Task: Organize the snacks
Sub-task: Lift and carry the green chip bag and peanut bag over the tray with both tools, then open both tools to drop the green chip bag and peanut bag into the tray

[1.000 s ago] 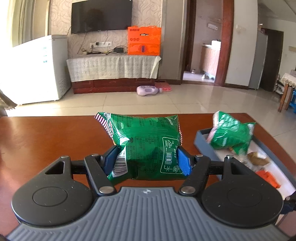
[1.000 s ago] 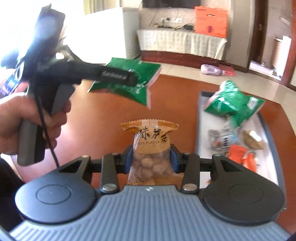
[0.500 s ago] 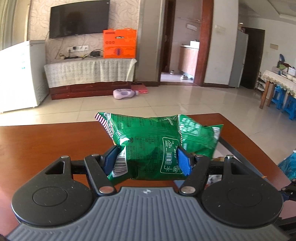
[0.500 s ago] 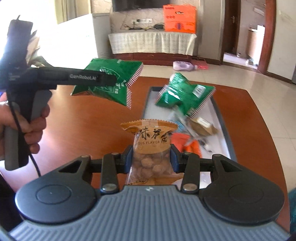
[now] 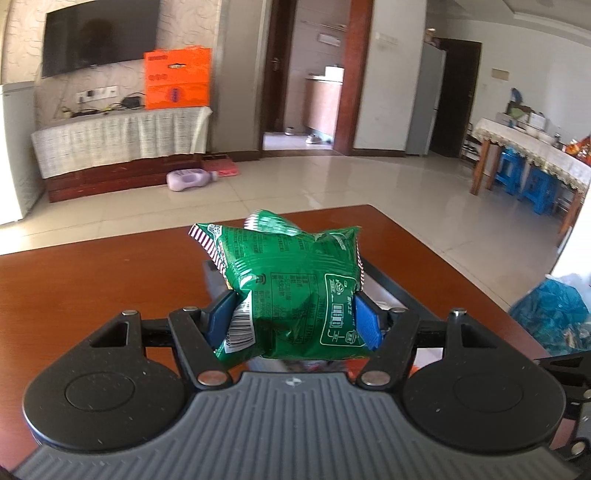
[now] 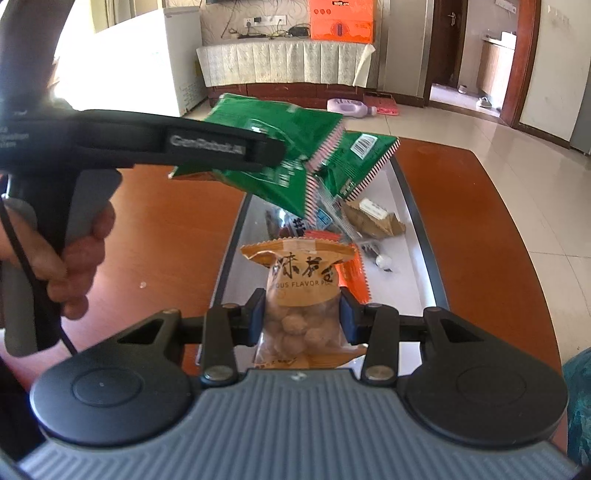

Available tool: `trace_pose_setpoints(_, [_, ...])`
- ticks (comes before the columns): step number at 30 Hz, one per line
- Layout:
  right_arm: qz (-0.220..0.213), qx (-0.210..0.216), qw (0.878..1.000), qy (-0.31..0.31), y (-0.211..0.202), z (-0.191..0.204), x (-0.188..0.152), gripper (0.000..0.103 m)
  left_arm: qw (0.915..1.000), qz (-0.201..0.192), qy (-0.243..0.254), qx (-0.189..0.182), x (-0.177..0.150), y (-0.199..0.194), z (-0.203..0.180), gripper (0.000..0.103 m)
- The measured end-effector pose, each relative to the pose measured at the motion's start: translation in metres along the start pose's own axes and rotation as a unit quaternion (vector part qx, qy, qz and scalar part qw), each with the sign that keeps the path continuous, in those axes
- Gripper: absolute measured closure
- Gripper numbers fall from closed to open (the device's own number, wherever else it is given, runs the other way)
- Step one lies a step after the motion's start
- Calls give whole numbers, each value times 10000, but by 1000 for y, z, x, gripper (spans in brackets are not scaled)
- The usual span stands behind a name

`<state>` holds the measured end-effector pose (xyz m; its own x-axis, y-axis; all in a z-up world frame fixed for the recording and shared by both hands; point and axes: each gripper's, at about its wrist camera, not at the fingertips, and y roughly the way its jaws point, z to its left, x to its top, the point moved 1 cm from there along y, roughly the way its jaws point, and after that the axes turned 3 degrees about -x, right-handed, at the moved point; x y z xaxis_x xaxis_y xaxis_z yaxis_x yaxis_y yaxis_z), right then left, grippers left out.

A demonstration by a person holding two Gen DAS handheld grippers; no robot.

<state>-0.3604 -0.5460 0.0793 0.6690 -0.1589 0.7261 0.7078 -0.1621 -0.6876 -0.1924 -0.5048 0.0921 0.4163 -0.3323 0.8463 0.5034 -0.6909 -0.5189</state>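
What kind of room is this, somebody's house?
Most likely a home living room: a wall-mounted TV hangs above a cloth-covered cabinet, the floor is tiled, and a doorway leads to another room.

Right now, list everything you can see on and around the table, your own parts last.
green snack bag: one, green, held in the left claw above the tray
second green bag: one, green, lying at the tray's far end
nut packet: one, tan and clear, held in the right claw over the tray's near end
orange packet: one, orange, in the tray
brown packet: one, brown, in the tray
tray: one, grey, on the table
table: one, reddish-brown
left claw: shut on the green bag
right claw: shut on the nut packet
hand: one, gripping the left handle
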Motion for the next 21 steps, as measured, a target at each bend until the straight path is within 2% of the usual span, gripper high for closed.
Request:
trace_pose_setpoints(4, [76, -58, 9999, 35, 5, -6, 0, 59, 9998, 89, 146, -131, -4, 22, -19, 31])
trace_pose_setpoints(16, [214, -15, 9998, 17, 25, -9, 5, 59, 9990, 138, 229, -369, 3, 70, -30, 29])
trace_pose_setpoints(21, [232, -43, 9997, -25, 35, -6, 9, 59, 9988, 228, 221, -370, 0, 78, -29, 19])
